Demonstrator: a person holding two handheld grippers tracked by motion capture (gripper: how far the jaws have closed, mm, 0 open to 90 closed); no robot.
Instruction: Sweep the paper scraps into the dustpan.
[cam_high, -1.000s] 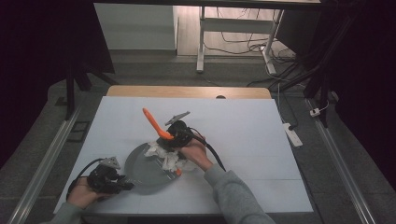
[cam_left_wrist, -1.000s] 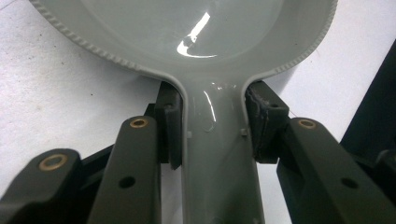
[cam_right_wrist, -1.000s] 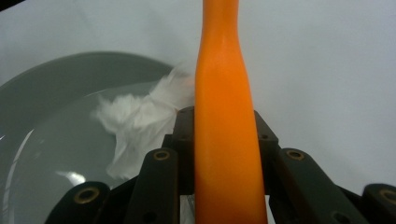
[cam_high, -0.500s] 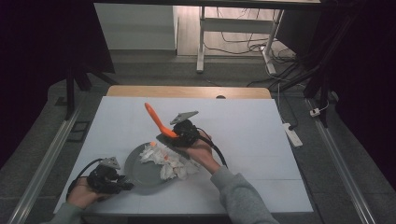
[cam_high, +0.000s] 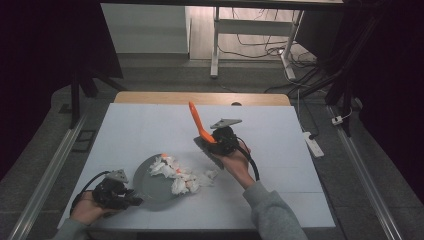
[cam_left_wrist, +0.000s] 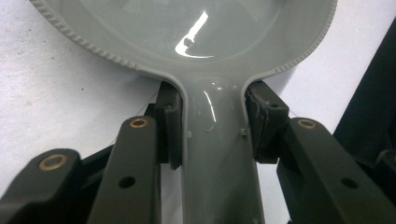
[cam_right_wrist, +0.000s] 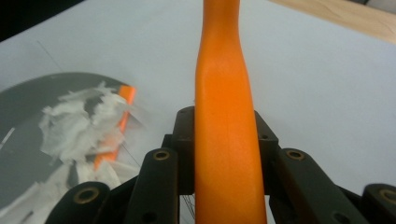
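While the right hand has just changed place, the left-hand items stand as they did a second ago.

Item 1 – left gripper (cam_high: 131, 200), near the table's front left edge. The jaws are clamped on the handle (cam_left_wrist: 217, 163) of the pan, one pad on each side, as the left gripper view shows. It has not moved.

Item 2 – pan (cam_high: 150, 187), grey and round, lying flat on the white table (cam_high: 280, 150) with its handle toward the person. Same spot as before.

Item 3 – scraps (cam_high: 175, 172), torn white paper with an orange bit (cam_high: 163, 155) among them. Most lie on the right half of the pan, and a few seem to lie just past its right rim on the table. The heap looks more spread out than a second ago.

Item 4 – right gripper (cam_high: 212, 142), jaws closed on the orange handle (cam_right_wrist: 224, 93) of the brush. A second ago it was down at the pan's far rim, against the scraps. Now it is raised and drawn off to the right, apart from the heap.

Item 5 – brush (cam_high: 196, 120), handle slanting up and away, grey head below the gripper and off the table.

Judgement: one sweep stroke looks finished. The stray scraps beside the rim probably call for another pass toward the pan.
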